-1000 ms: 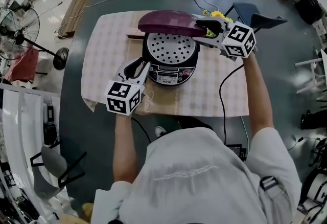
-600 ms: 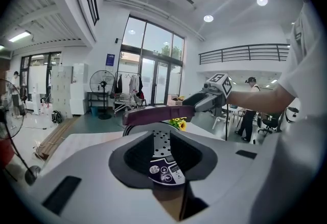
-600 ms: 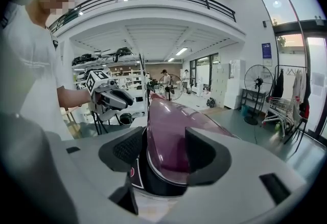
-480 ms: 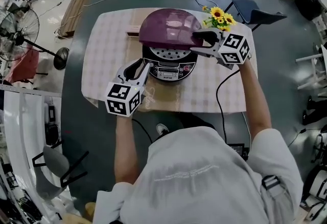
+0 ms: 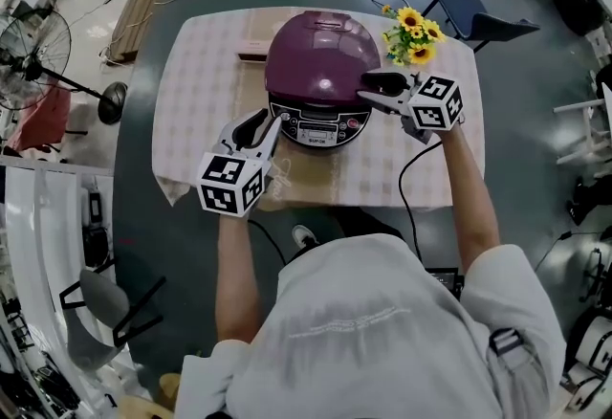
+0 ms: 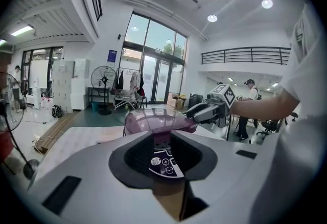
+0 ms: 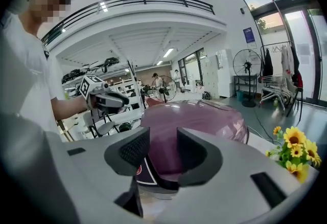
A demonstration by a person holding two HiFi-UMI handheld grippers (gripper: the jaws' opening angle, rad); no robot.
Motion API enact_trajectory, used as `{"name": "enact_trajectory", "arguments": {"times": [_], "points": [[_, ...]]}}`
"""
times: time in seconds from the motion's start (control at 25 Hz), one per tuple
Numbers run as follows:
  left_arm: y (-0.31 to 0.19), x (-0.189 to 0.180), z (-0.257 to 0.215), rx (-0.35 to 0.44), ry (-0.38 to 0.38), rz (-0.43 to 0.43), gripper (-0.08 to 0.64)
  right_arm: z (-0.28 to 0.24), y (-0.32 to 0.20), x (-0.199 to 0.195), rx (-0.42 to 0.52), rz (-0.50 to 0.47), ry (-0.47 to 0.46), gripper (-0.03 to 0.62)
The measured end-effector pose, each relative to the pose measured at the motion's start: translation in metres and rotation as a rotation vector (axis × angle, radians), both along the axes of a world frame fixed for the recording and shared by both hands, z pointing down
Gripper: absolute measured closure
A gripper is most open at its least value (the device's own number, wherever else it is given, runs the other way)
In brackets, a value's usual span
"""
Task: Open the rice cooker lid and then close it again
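Head view: lid (image 5: 322, 49) down flush on the rice cooker (image 5: 320, 130) mid tabletop (image 5: 206, 92), no longer raised as a second ago; right tool (image 5: 368, 88) at its rim, jaws closing on nothing; left tool (image 5: 263, 125) part-open, empty; closing apparently done.

Upper centre of frame: rice cooker (image 5: 322, 73) on table (image 5: 201, 92); flowers (image 5: 413, 33) just right; fan (image 5: 38, 49) far left.
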State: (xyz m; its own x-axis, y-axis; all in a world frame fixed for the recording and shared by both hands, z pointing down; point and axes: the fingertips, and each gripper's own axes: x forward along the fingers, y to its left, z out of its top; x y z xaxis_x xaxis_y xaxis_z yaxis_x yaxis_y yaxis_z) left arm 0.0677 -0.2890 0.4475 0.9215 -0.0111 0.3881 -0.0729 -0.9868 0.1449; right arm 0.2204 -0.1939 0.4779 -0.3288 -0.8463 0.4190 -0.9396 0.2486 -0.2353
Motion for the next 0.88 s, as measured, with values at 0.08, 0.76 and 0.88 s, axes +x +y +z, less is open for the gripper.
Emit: {"name": "enact_trajectory", "arguments": {"times": [0.08, 0.76, 0.88], "points": [[-0.001, -0.001, 0.002, -0.004, -0.004, -0.003, 0.448, 0.007, 0.001, -0.002, -0.011, 0.007, -0.004, 0.413], [0.001, -0.002, 0.019, -0.034, -0.028, -0.006, 0.448, 0.04, 0.003, -0.011, -0.102, 0.003, 0.084, 0.411], [0.0, 0.0, 0.021, -0.034, -0.032, -0.002, 0.448, 0.04, 0.002, -0.009, -0.098, 0.02, 0.079, 0.419]]}}
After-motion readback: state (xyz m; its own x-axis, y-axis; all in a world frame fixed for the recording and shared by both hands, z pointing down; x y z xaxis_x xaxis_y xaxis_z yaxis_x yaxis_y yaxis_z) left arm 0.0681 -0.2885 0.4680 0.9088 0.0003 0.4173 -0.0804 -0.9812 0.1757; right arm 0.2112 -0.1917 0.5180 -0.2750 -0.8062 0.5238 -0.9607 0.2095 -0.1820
